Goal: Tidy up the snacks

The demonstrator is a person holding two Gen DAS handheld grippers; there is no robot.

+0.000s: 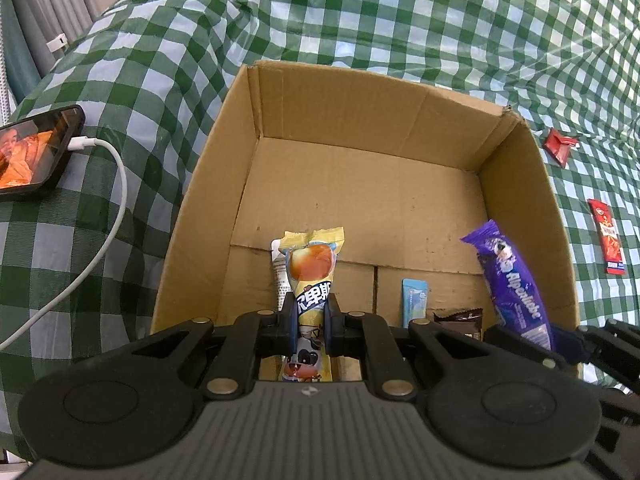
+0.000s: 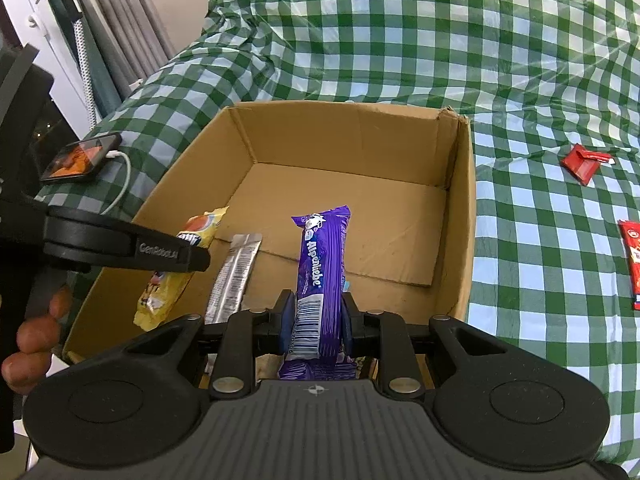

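My left gripper [image 1: 311, 312] is shut on a yellow snack packet [image 1: 310, 268] and holds it over the near end of an open cardboard box [image 1: 320, 104]. My right gripper [image 2: 316, 316] is shut on a purple Alpenliebe candy pack [image 2: 322, 264] over the same box [image 2: 460, 216]. The purple pack also shows at the right of the left wrist view [image 1: 514, 284], and the yellow packet at the left of the right wrist view [image 2: 176, 276]. A small blue packet [image 1: 415, 302], a dark brown packet [image 1: 458, 318] and a silver packet [image 2: 234, 276] lie in the box.
The box sits on a green-and-white checked cloth [image 1: 360, 12]. A phone [image 1: 32, 154] on a white charging cable [image 1: 100, 216] lies to the left. Red snack packets lie on the cloth to the right [image 2: 584, 162] [image 2: 634, 264]. Curtains hang at the far left [image 2: 120, 20].
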